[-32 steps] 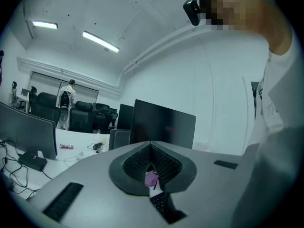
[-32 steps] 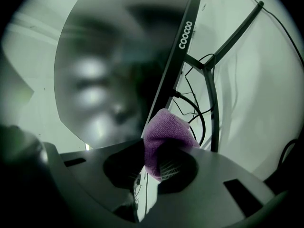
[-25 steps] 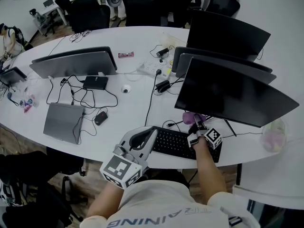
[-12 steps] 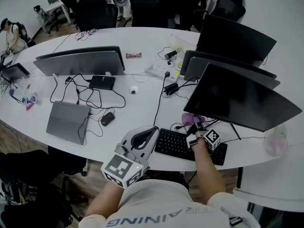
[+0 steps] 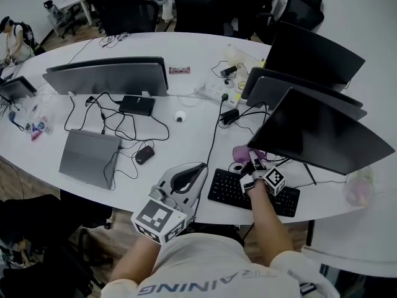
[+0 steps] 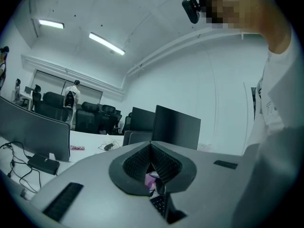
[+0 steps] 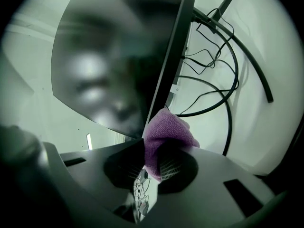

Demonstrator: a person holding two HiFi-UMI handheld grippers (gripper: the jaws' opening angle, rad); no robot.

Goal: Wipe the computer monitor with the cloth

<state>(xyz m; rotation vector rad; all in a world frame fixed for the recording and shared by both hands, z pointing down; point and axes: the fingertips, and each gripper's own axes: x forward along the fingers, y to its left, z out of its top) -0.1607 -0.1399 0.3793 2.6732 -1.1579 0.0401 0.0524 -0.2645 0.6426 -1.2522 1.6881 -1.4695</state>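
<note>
The dark monitor [image 5: 319,133] stands at the right of the white table, tilted, its screen [image 7: 114,56] filling the upper left of the right gripper view. My right gripper [image 5: 253,164] is shut on the purple cloth [image 5: 242,153], which it holds at the monitor's lower left corner. The cloth [image 7: 166,137] bulges out between the jaws, close under the screen's bottom edge. My left gripper [image 5: 189,180] hangs at the table's front edge, left of the black keyboard [image 5: 254,193], shut and holding nothing.
Two more monitors [image 5: 313,54] stand behind the first. A wide monitor [image 5: 107,76], a closed laptop [image 5: 90,158], a mouse [image 5: 144,155], a power strip [image 5: 214,92] and loose cables [image 5: 111,120] lie on the table [image 5: 186,51]. Office chairs [image 5: 205,5] line the far side.
My right gripper has carried the cloth slightly up toward the monitor's lower left corner. The head view has shifted a little. The left gripper has stayed in place.
</note>
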